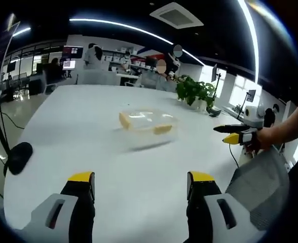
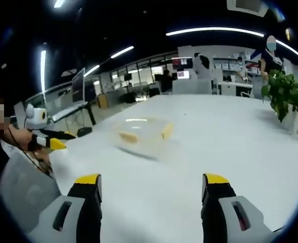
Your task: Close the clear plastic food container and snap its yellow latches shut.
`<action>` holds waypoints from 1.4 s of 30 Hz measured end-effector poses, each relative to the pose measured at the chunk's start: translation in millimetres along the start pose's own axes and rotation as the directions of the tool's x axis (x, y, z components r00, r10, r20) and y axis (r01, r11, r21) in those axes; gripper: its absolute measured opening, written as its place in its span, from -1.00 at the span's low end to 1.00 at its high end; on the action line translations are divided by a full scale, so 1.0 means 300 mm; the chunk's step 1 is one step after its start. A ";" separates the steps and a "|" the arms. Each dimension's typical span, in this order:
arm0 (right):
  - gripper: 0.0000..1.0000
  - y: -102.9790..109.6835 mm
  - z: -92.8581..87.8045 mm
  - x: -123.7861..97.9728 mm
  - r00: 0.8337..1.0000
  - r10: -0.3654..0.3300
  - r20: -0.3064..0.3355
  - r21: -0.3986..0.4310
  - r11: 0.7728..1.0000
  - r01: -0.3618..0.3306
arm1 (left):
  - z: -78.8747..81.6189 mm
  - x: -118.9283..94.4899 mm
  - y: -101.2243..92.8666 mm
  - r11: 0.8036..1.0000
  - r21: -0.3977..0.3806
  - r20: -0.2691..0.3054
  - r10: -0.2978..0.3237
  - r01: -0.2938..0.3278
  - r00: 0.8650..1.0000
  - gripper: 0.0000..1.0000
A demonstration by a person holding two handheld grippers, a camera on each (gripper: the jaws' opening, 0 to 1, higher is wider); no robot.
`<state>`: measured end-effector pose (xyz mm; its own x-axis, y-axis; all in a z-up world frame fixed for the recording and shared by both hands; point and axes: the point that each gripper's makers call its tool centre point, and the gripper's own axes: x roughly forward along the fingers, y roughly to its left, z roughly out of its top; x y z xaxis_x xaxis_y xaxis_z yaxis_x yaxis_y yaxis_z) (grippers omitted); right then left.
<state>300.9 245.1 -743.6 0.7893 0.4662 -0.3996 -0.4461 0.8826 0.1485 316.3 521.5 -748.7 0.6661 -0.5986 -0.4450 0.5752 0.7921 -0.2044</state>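
Your left claw [image 1: 139, 185] and right claw [image 2: 151, 187] both hang spread and empty, well short of the clear container [image 1: 148, 123] mid-table [image 1: 88, 111]; push a yellow latch [image 1: 125, 119] one-handed and the light box could skate away

The tabletop [image 1: 88, 131] is smooth and white with a soft sheen, catching pale reflections of the ceiling lights. The food container [image 1: 148, 124] looks like thin clear plastic, glossy and see-through, with opaque yellow plastic latches [image 1: 162, 129]. The left gripper [image 1: 141, 185] has fingers [image 1: 80, 190] of matt black plastic, capped in yellow and carried on smooth grey shells. The right gripper [image 2: 151, 187] looks the same: matt black, yellow tips, grey plastic casing.
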 end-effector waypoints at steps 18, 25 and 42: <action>0.62 0.048 0.030 -0.044 1.000 0.017 0.019 -0.019 1.000 -0.017 | -0.048 -0.062 -0.080 0.999 -0.039 -0.003 0.003 -0.003 1.000 0.42; 0.61 0.064 0.013 -0.036 0.999 0.034 0.006 -0.033 0.999 -0.034 | -0.047 -0.063 -0.128 1.000 -0.003 0.011 0.012 -0.012 1.000 0.37; 0.58 0.103 -0.014 -0.037 0.998 0.063 -0.018 -0.041 0.997 -0.064 | -0.112 -0.060 -0.105 0.996 0.072 -0.050 0.049 -0.046 0.998 0.28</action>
<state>276.5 266.9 -738.3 0.7516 0.5198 -0.4061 -0.5124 0.8478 0.1369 270.1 511.5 -763.6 0.6692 -0.5521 -0.4974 0.5768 0.8079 -0.1207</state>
